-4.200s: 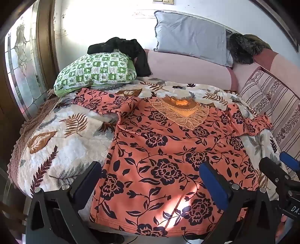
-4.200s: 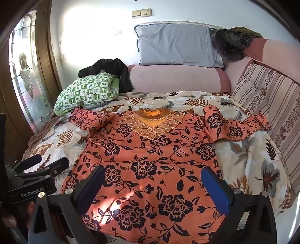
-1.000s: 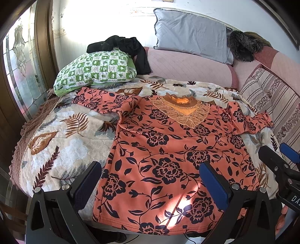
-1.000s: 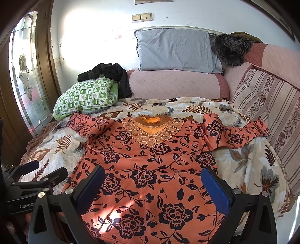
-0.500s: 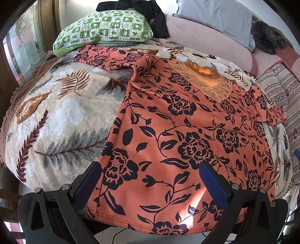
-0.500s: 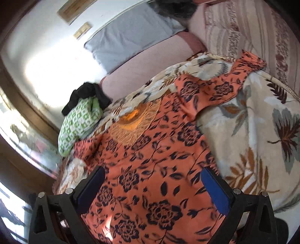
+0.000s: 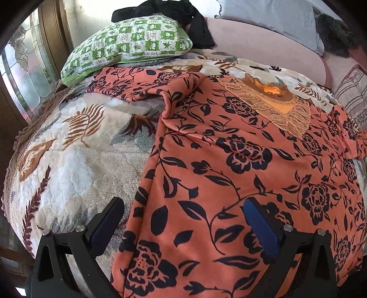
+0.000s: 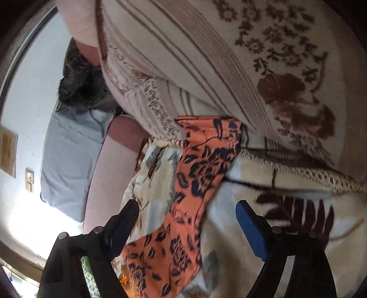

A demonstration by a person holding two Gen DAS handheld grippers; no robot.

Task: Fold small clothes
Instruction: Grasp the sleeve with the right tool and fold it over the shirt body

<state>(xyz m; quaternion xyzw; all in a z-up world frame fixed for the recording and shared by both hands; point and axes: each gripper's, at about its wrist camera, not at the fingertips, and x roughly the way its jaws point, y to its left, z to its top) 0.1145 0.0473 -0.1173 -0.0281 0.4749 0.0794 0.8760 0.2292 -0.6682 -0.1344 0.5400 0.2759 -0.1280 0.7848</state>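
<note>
Right now the orange floral top lies spread flat on the bed, front up, across a leaf-print blanket. Left claw hovers low over the top's near hem, jaws apart, nothing gripped. Right claw is rolled sideways over one sleeve, its jaws just closing in a little yet apart, the sleeve between them ungripped. Beyond: a green checked pillow, dark clothing, a grey pillow, pink bolster, a striped cushion, and a stained-glass door.
</note>
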